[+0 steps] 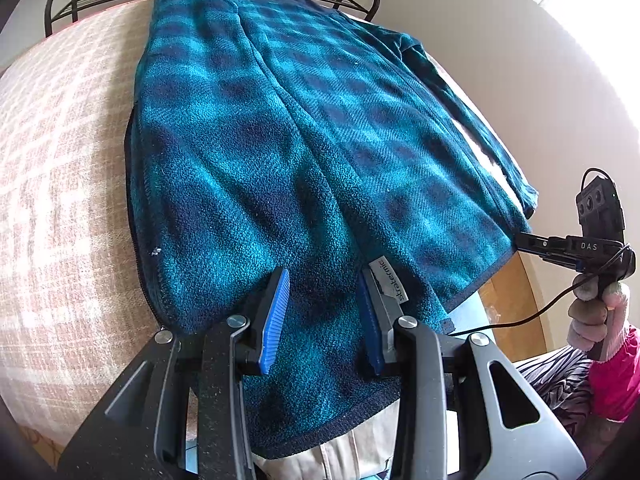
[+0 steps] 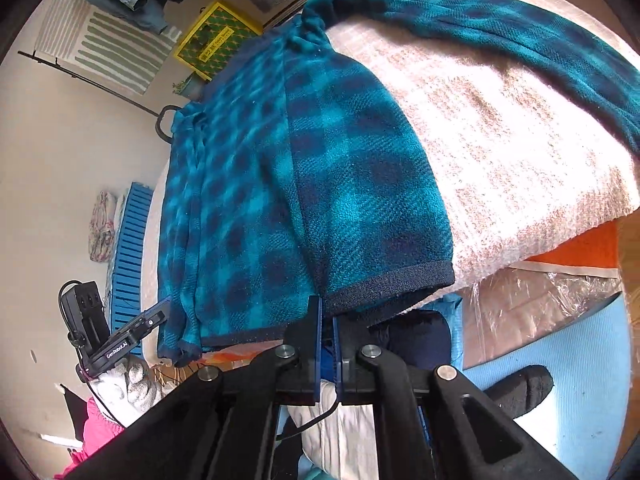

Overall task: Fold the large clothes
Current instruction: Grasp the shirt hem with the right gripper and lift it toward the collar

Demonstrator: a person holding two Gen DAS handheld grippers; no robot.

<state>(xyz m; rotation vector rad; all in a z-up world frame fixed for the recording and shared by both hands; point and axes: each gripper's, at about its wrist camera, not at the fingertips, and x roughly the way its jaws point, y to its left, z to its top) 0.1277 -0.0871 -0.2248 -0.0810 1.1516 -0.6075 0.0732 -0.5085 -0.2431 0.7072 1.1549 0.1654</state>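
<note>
While flat on a pink checked blanket [image 1: 60,160], teal fleece [image 1: 260,140] in clenched right tool [image 2: 327,318], left tool [image 1: 324,280] released.

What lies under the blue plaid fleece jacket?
The fleece jacket lies on a pink-and-white checked blanket that shows on both sides. Whatever is beneath the blanket is covered.

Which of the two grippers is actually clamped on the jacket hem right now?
The right gripper: its blue pads are pinched together on the fleece jacket hem. The left gripper is spread wide open over the hem.
</note>
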